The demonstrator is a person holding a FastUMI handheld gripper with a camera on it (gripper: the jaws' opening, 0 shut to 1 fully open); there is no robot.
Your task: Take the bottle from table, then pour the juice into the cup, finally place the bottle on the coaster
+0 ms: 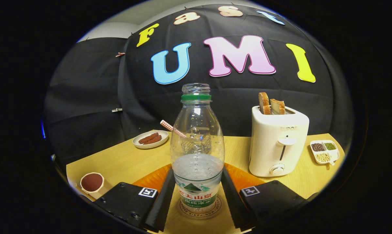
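Observation:
A clear plastic bottle [197, 146] with a green neck ring and no cap stands upright on a round printed coaster [186, 211] on the wooden table. It is roughly one third full of clear liquid. My gripper [198, 171] has one finger on each side of the bottle's lower body, both touching it. Directly behind the bottle a red-checked straw [171, 127] sticks out to the left; the glass cup it stands in shows only hazily through the bottle. An orange mat [153, 178] lies beneath, just beyond the fingers.
A white toaster [277, 146] holding two bread slices stands to the right of the bottle, with a small divided dish of beans [324, 151] beyond it. Far left is a plate of brown sausages [150, 139]. A small cup of dark red filling [91, 182] sits near the left finger.

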